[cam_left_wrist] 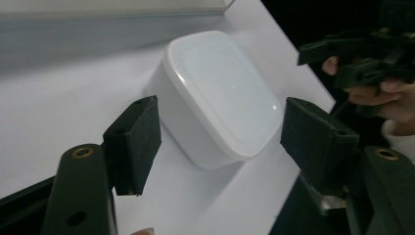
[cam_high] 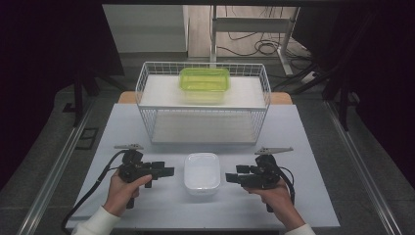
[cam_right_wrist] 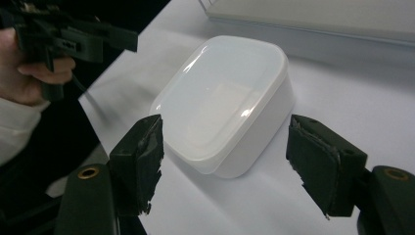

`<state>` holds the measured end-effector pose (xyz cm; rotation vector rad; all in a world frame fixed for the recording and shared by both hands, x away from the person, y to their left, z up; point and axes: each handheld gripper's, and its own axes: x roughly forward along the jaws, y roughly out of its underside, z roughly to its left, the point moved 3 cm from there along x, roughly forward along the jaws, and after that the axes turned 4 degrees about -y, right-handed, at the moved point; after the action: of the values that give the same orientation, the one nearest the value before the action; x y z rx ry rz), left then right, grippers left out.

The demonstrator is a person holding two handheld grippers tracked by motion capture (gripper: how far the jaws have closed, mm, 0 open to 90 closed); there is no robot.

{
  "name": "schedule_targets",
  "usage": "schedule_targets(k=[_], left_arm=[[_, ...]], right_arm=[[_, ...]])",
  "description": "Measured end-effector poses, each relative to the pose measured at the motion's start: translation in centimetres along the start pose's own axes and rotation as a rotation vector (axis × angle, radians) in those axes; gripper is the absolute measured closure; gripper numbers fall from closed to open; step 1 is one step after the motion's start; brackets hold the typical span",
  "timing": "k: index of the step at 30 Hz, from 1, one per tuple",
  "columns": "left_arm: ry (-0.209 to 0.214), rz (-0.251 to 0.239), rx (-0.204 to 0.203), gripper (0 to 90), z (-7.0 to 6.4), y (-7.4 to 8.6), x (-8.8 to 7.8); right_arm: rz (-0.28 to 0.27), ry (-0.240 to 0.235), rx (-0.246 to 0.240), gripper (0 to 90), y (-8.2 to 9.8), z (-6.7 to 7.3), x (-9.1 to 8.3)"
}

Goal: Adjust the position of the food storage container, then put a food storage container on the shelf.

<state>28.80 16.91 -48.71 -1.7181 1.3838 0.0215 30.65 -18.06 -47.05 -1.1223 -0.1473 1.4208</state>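
A white lidded plastic container [cam_high: 201, 173] sits on the white table near its front edge, between my two grippers. My left gripper [cam_high: 169, 172] points at it from the left, jaws open and empty; in the left gripper view the container [cam_left_wrist: 220, 95] lies just ahead of the open gripper [cam_left_wrist: 220, 142]. My right gripper [cam_high: 229, 177] faces it from the right, also open and empty; the right gripper view shows the container [cam_right_wrist: 225, 100] beyond its open gripper [cam_right_wrist: 225, 161]. Neither touches the container.
A white wire shelf rack [cam_high: 203, 105] stands at the back of the table, with a green lidded container [cam_high: 204, 81] on its upper shelf. Bare table [cam_high: 293, 127] lies to both sides. Cables trail from each gripper toward the front edge.
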Motion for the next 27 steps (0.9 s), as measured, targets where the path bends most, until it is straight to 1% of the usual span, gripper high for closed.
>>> schedule_targets(k=[1,5,8,10,14,21,24,25,27], left_arm=[[0.004,0.001,-0.015,31.0,0.1,0.1,0.1],[0.015,0.006,-0.041,31.4,0.7,0.3,0.3],[0.015,0.007,-0.040,31.5,0.7,0.3,0.3],[0.020,0.006,-0.042,31.5,0.7,0.3,0.3],[0.019,0.009,-0.042,31.7,0.7,0.3,0.4],[0.024,0.009,-0.042,32.1,0.7,0.3,0.4],[0.043,0.007,-0.057,32.6,0.7,0.2,0.7],[0.052,0.009,-0.070,32.8,0.7,0.2,0.9],[0.065,0.018,-0.083,33.3,0.9,0.2,1.4]], right_arm=[[0.000,0.000,0.003,29.8,0.0,-0.2,0.0],[0.004,-0.016,0.023,30.1,0.1,-0.4,0.2],[0.003,-0.028,0.042,30.5,0.1,-0.6,0.5],[0.004,-0.043,0.070,30.7,0.2,-0.7,0.6],[0.015,-0.038,0.080,30.8,0.3,-1.0,0.7],[0.021,-0.033,0.081,31.3,0.3,-1.0,0.9],[0.026,-0.030,0.081,32.4,0.3,-1.0,1.1],[0.030,-0.030,0.082,32.7,0.3,-1.0,1.2],[0.037,-0.028,0.085,32.8,0.3,-1.1,1.5]])
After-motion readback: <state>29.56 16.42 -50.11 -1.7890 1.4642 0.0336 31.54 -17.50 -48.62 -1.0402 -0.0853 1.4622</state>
